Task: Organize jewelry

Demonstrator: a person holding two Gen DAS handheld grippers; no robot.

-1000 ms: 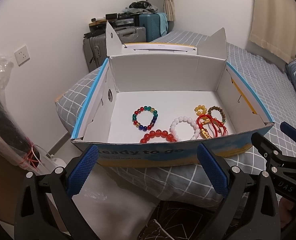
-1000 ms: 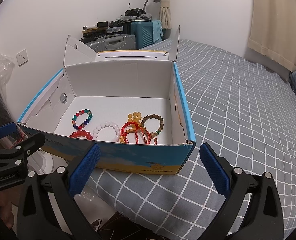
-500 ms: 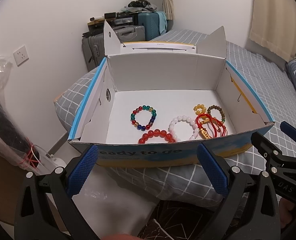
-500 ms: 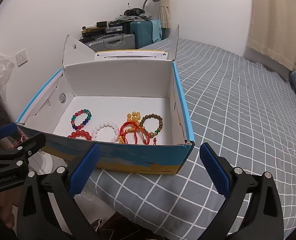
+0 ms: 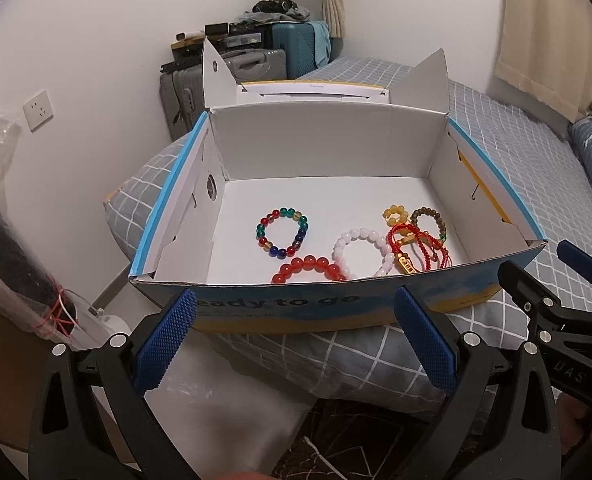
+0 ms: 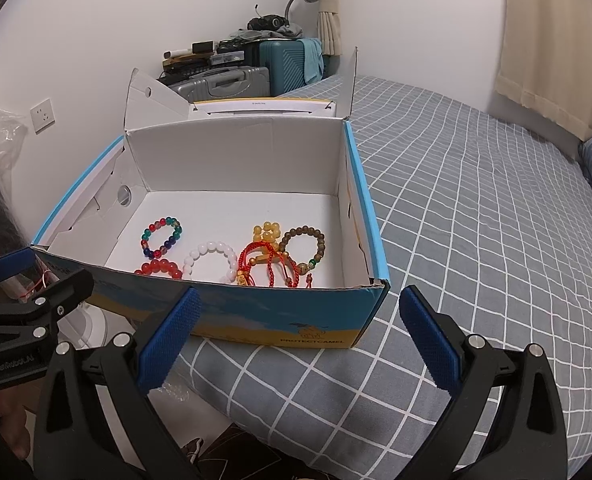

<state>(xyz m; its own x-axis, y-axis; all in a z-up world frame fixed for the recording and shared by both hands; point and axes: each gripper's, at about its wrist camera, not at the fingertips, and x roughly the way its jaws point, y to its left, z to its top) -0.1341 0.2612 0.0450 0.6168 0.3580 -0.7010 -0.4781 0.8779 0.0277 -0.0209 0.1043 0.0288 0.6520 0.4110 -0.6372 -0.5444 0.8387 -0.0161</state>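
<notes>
1. Fingers of the left gripper (image 5: 294, 344) stand wide apart and hold nothing; the pair on the right gripper (image 6: 300, 338) is spread just as wide and is equally empty.
2. Both grippers hover in front of the near wall of the cardboard box (image 5: 296, 304), which sits at the corner of the bed (image 6: 476, 220).
3. Over the last second little changes: the box sits slightly lower and nearer in both views, so the grippers seem to creep forward or tip up a touch. Nothing inside the box shifts.
4. Inside, a multicoloured bracelet (image 5: 282, 231) lies alone towards the left; a red bead bracelet (image 5: 308, 271) and a white bead bracelet (image 5: 362, 250) lie against the near wall.
5. To the right, red cords (image 5: 418, 246), some yellow beads (image 5: 395, 215) and a brown bracelet (image 5: 430, 222) overlap in a tangle.
6. My judgement: all the jewelry already lies in the box, which suits either a finished gathering or sorting yet to happen.
</notes>
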